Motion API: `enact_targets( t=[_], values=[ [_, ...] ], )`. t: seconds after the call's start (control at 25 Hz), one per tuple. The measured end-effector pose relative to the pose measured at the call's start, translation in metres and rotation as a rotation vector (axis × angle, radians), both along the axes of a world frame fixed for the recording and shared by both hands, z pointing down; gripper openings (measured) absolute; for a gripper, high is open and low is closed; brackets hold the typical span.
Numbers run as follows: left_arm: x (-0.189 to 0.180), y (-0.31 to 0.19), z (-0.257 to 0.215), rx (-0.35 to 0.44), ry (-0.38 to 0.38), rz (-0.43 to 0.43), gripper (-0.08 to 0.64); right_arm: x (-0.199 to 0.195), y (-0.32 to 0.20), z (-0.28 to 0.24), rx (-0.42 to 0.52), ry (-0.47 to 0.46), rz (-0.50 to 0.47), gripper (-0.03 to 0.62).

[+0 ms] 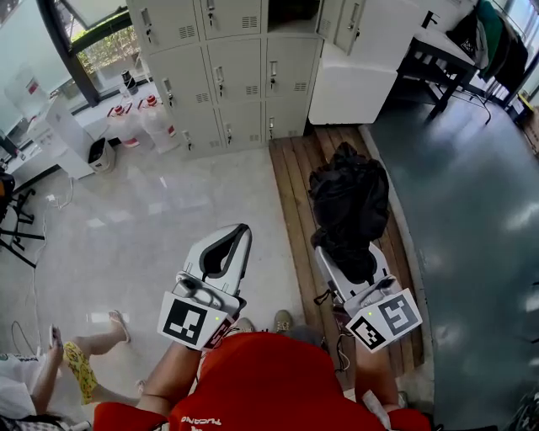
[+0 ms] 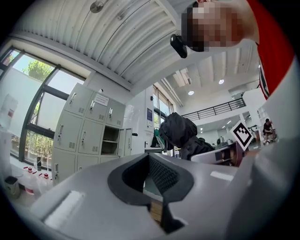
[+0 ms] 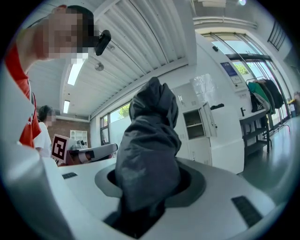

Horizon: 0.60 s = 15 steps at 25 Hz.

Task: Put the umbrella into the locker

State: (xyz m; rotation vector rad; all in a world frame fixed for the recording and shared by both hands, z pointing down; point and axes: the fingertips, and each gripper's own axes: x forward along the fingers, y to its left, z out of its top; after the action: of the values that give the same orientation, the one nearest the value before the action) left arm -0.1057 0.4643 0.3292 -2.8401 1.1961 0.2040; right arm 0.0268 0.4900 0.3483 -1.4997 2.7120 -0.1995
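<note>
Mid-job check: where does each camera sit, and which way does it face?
Head view: on the person's head, facing steeply down at the floor, lockers, left gripper and right gripper; red shirt shows.
Left gripper view: rides that gripper, facing along its jaws toward the lockers; red shirt at right.
Right gripper view: rides that gripper, facing along jaws clamped on the umbrella; red shirt at left.
Shared: both gripper views show the open locker and the other gripper.

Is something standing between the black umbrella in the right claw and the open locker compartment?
Nothing visible does. The right claw is shut on the umbrella, and only wooden planks lie between it and the open compartment, whose door is swung aside. The white cabinet stands beside the locker, not before the opening.
</note>
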Motion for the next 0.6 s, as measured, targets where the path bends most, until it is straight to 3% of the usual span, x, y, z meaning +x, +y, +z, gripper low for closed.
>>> enact_targets(
  t=[0.6],
  values=[
    [0.052,-0.03,0.003,-0.01,-0.024,-0.047,0.005,0.061,-0.025,-0.004,0.017,0.003,-0.017,0.193]
  ],
)
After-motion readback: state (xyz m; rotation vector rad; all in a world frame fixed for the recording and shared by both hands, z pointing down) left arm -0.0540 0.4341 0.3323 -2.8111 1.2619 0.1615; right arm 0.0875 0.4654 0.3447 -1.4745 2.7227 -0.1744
